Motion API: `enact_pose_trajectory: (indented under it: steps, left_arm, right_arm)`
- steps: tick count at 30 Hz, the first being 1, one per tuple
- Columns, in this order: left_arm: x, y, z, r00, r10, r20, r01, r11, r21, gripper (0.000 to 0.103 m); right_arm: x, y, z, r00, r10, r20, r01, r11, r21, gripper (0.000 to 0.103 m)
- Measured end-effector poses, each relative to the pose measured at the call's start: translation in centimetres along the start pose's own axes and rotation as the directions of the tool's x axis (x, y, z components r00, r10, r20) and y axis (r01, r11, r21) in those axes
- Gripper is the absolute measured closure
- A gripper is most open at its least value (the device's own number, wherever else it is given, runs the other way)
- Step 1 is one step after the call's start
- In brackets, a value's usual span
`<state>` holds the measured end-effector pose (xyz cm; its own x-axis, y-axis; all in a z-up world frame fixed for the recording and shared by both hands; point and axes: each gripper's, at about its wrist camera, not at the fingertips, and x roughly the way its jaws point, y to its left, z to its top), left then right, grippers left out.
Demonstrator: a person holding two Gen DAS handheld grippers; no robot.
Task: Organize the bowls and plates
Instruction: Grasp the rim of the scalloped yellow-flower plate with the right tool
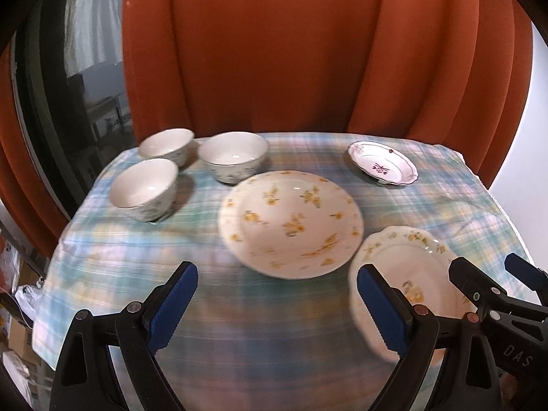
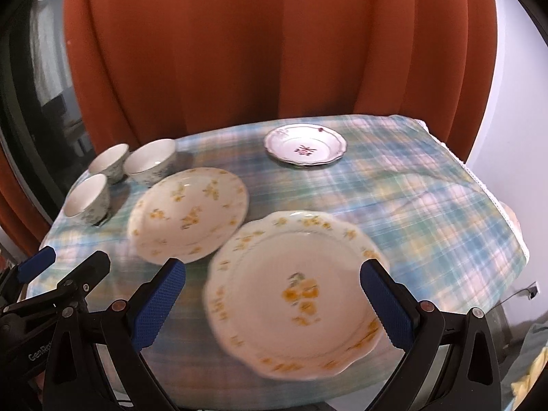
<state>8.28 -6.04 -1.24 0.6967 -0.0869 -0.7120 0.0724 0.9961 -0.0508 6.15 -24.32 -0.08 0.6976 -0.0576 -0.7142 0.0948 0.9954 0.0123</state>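
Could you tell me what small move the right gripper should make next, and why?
Probably lower the right gripper onto the near rim of the scalloped plate: its jaws stand open and empty above that plate, which lies apart from the round yellow-flowered plate.

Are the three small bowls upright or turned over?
Upright: the three small bowls show open white insides facing up, apparently empty.

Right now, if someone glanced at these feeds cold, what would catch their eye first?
Probably the orange curtain filling the background behind the plaid tablecloth. Next, the two yellow-flowered plates: the scalloped plate nearest, between the open right gripper fingers, and the round plate beside it. Three bowls cluster at the far left; a small pink-flowered dish sits far back.
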Motion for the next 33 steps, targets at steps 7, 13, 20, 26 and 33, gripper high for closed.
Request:
enact_pose_trajectory:
  steps: [7,13,20,26,33]
  left_arm:
    - [4.3,-4.6,0.5,0.995,-0.001,-0.096,-0.003,0.999,-0.044,0.009]
    - [8.2,-7.3,-0.4,0.977,0.012,-0.212,-0.033,0.995,-0.099,0.013]
    - [11.2,-9.1,-1.9,0.944,0.048,-0.327,-0.092,0.989,-0.119,0.020]
    - [12.7,-10.7,-2.7,0.919,0.063,-0.389,-0.110,0.989,-0.102,0.027]
    - [13.0,-11.8,-3.0,0.905,0.126,-0.405,-0.166,0.984,-0.064,0.027]
  right_arm:
    - [4.0,-5.1,1.9,0.998,-0.007,-0.063,0.006,1.000,-0.027,0.000]
    - [8.3,-8.1,2.4,0.989,0.009,-0.144,-0.020,0.997,-0.076,0.000]
    - [13.1,-10.0,1.8,0.962,0.062,-0.267,-0.093,0.990,-0.107,0.008]
    - [15.7,-10.5,1.1,0.933,0.095,-0.346,-0.143,0.983,-0.116,0.019]
    - [17.0,-10.9,0.5,0.906,0.133,-0.401,-0.192,0.975,-0.113,0.036]
